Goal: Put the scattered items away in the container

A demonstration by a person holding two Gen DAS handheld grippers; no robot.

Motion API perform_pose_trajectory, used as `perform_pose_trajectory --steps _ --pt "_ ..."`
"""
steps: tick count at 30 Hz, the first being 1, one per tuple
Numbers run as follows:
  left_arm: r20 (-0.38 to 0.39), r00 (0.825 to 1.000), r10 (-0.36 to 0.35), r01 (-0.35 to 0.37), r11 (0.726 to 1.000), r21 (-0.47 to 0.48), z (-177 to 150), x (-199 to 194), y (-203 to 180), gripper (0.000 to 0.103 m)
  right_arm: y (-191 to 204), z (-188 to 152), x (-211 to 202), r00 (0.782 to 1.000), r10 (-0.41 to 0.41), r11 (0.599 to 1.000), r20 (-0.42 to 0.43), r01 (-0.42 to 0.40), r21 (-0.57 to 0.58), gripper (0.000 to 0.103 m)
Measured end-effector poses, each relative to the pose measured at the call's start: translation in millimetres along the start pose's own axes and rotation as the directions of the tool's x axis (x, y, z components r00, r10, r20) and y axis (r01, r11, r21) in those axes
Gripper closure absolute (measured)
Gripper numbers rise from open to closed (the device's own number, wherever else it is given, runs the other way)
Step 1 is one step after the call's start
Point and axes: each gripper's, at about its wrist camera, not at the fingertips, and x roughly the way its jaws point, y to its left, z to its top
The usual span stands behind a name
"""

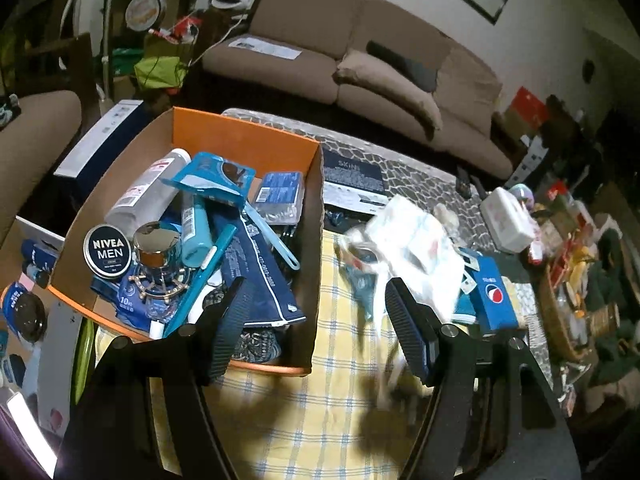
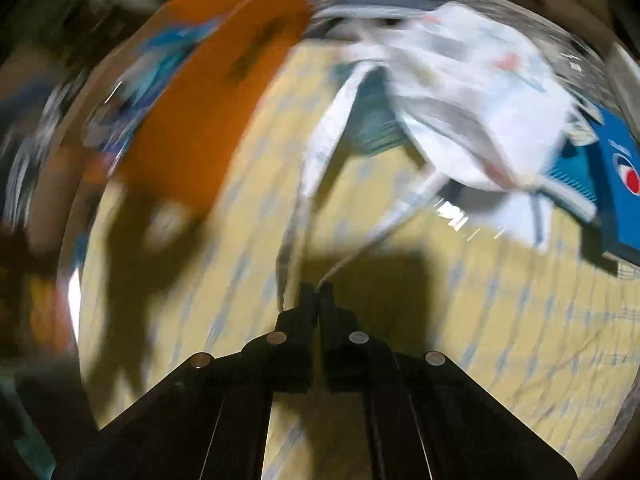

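Observation:
An orange-rimmed cardboard box (image 1: 248,132) on a yellow checked cloth (image 1: 320,420) holds several toiletries, among them a Nivea tin (image 1: 107,250). My left gripper (image 1: 314,284) hangs open and empty above the cloth, at the box's near right corner. To its right, a white plastic bag (image 1: 416,240) is blurred. In the right wrist view my right gripper (image 2: 318,286) is shut on the handle straps of that bag (image 2: 472,92), which stretch from the jaws to the bag. A blue Pepsi box (image 2: 616,176) lies beside it. The orange box wall (image 2: 208,92) is on the left.
A dark SKIN carton (image 1: 352,178) lies behind the box. A white case (image 1: 508,216) and a wicker basket (image 1: 560,320) of clutter crowd the table's right side. A brown sofa (image 1: 360,60) stands behind. More toiletries lie at the left edge.

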Motion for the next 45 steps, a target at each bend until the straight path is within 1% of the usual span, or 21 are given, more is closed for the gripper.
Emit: perform_pose_trajectory --steps 2,5,9,10,12,13,14,18,21,24,27,29,30,31,32,33,35,37,40,43,45 --pt "0.0 1.0 0.002 -0.002 1.0 0.0 -2.2 -1.7 0.7 0.037 25.4 -26.8 -2.6 0.995 0.097 0.993 -0.039 -0.099 -0.058 0.101" --pt "-0.005 1.0 0.016 -0.016 1.0 0.016 -7.3 -4.0 1.3 0.037 56.4 -65.2 -0.7 0.975 0.184 0.971 -0.123 -0.2 -0.134 0.098" --pt "-0.012 1.0 0.028 -0.027 0.999 0.038 -13.6 -6.9 2.7 0.037 85.4 -90.4 -0.4 0.946 0.243 0.927 -0.217 -0.292 -0.235 0.089" --pt "-0.016 0.999 0.03 -0.029 0.999 0.045 -15.4 -7.1 3.3 0.037 87.0 -90.3 -3.4 0.939 0.264 0.914 -0.221 -0.316 -0.254 0.083" --pt "-0.029 0.999 0.034 -0.032 0.998 0.061 -20.7 -6.9 3.8 0.037 76.2 -85.2 -15.2 0.932 0.31 0.908 -0.186 -0.348 -0.233 0.059" --pt "-0.037 0.999 0.035 -0.032 0.997 0.07 -23.2 -6.3 3.8 0.037 67.7 -78.3 -17.8 0.933 0.318 0.912 -0.166 -0.349 -0.217 0.043" --pt "-0.046 0.998 0.041 -0.037 0.996 0.086 -27.2 -4.8 4.1 0.037 54.6 -73.6 -22.7 0.936 0.324 0.917 -0.137 -0.347 -0.195 0.037" --pt "-0.09 0.992 0.089 -0.077 0.989 0.125 -39.3 6.2 3.6 0.037 -10.6 -56.0 -36.7 0.956 0.294 0.955 -0.019 -0.294 -0.029 0.037" --pt "-0.131 0.987 0.095 -0.073 0.985 0.158 -45.8 15.7 -0.8 0.037 -52.3 -45.3 -50.7 0.961 0.258 0.959 0.096 -0.267 0.091 0.037" --pt "-0.137 0.984 0.111 -0.085 0.979 0.185 -47.8 18.7 -6.1 0.037 -76.0 -37.3 -56.3 0.969 0.155 0.964 0.193 -0.191 0.185 0.04" --pt "-0.141 0.984 0.109 -0.083 0.981 0.174 -44.9 19.9 -5.8 0.037 -75.0 -22.3 -42.8 0.974 0.124 0.971 0.187 -0.159 0.181 0.045" --pt "-0.145 0.985 0.092 -0.068 0.985 0.157 -43.5 20.4 -3.7 0.037 -57.5 -15.1 -27.6 0.975 0.136 0.981 0.173 -0.157 0.112 0.047" --pt "-0.147 0.985 0.084 -0.062 0.987 0.151 -43.2 20.5 -2.6 0.037 -51.1 -12.6 -22.8 0.973 0.146 0.984 0.181 -0.162 0.075 0.051" --pt "-0.148 0.985 0.084 -0.061 0.987 0.148 -43.3 20.1 -1.4 0.037 -47.1 -12.4 -18.9 0.97 0.155 0.984 0.185 -0.169 0.061 0.064" --pt "-0.148 0.985 0.085 -0.063 0.987 0.147 -43.1 19.6 -0.3 0.037 -43.1 -12.5 -14.2 0.968 0.178 0.98 0.18 -0.191 0.061 0.083" --pt "-0.147 0.985 0.086 -0.064 0.987 0.15 -43.2 18.7 0.9 0.037 -37.4 -13.8 -11.4 0.965 0.204 0.975 0.167 -0.216 0.056 0.091" --pt "-0.143 0.985 0.094 -0.071 0.985 0.156 -42.6 16.2 3.9 0.037 -23.5 -17.3 -9.2 0.959 0.253 0.967 0.128 -0.254 -0.013 0.096" --pt "-0.131 0.987 0.097 -0.077 0.986 0.151 -40.5 12.5 8.1 0.037 9.0 -22.9 -10.5 0.959 0.273 0.948 0.073 -0.255 -0.191 0.098" --pt "-0.125 0.988 0.093 -0.075 0.988 0.136 -36.8 9.7 14.6 0.037 58.3 -46.1 -7.5 0.953 0.297 0.867 -0.062 -0.297 -0.4 0.096" --pt "-0.134 0.988 0.082 -0.067 0.991 0.113 -35.6 9.7 19.2 0.037 89.9 -74.5 3.3 0.937 0.286 0.793 -0.203 -0.35 -0.499 0.091" --pt "-0.145 0.987 0.075 -0.059 0.992 0.109 -37.0 11.1 18.7 0.037 99.9 -91.8 9.1 0.914 0.279 0.751 -0.293 -0.398 -0.527 0.089"
